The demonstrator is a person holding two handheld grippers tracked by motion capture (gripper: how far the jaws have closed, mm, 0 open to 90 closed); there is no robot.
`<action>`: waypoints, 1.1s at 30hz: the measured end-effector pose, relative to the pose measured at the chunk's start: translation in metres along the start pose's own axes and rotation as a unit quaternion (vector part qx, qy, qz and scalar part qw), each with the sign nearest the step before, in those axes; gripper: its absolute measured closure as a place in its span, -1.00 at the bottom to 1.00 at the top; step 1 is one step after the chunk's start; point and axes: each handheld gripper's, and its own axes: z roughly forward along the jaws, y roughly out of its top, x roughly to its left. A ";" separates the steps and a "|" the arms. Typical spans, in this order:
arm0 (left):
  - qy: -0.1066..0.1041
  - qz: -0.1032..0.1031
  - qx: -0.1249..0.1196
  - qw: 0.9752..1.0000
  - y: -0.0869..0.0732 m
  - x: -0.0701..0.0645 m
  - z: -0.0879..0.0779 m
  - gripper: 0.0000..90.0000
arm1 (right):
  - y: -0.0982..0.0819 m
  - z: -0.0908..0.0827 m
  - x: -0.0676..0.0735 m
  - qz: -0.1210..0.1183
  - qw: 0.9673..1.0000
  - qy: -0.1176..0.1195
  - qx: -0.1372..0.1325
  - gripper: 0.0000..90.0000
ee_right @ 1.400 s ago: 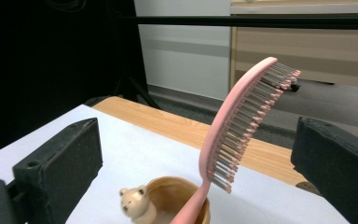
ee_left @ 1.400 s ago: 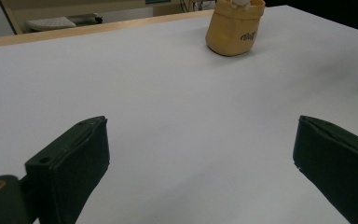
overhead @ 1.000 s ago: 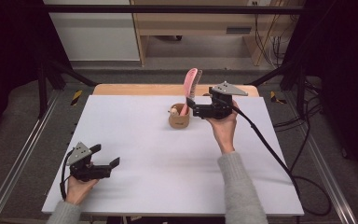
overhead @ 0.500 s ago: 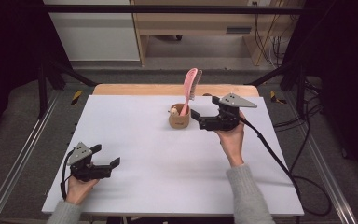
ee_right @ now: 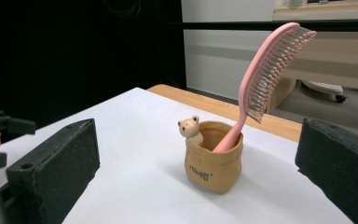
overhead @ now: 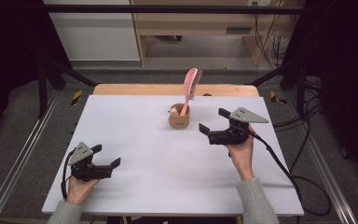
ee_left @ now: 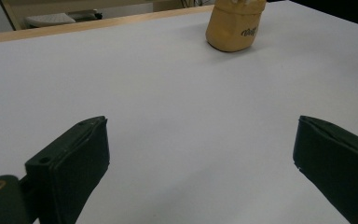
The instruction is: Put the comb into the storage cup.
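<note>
Your right gripper (overhead: pixel 213 123) sits just right of the small tan sack-shaped holder with a bear figure on its rim (overhead: pixel 179 121), jaws spread wide and empty, and the long pink plastic hairbrush (overhead: pixel 190 88) stands handle-down inside that holder, leaning up and away toward the far edge of the white table (overhead: pixel 140 140). If you mean to take the brush, aim for the bare pink stem just above the holder's rim rather than the bristled head, and come in level so a jaw does not knock the light holder over. In the right gripper view the holder (ee_right: pixel 213 162) and brush (ee_right: pixel 261 79) lie ahead, between the lines of the two jaws but well short of being enclosed. Your left gripper (overhead: pixel 107 157) rests near the near-left corner, jaws also wide with nothing between them, and the holder (ee_left: pixel 233 24) is far off; bring it over to steady the holder if it tips.
</note>
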 end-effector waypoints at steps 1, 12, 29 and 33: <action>0.000 -0.001 -0.001 1.000 0.000 0.000 0.000 -0.92 | -0.003 -0.002 0.000 -0.001 1.000 -0.001 0.001 -1.00; -0.001 0.002 0.003 1.000 0.000 -0.001 0.001 -0.92 | -0.034 -0.023 -0.009 -0.004 1.000 0.007 0.010 -1.00; -0.003 0.009 0.001 1.000 0.000 -0.002 0.001 -0.92 | -0.075 -0.053 -0.028 -0.006 1.000 0.006 0.021 -1.00; -0.004 0.009 0.002 1.000 0.000 -0.002 0.001 -0.92 | -0.086 -0.063 -0.035 -0.002 1.000 0.000 0.023 -1.00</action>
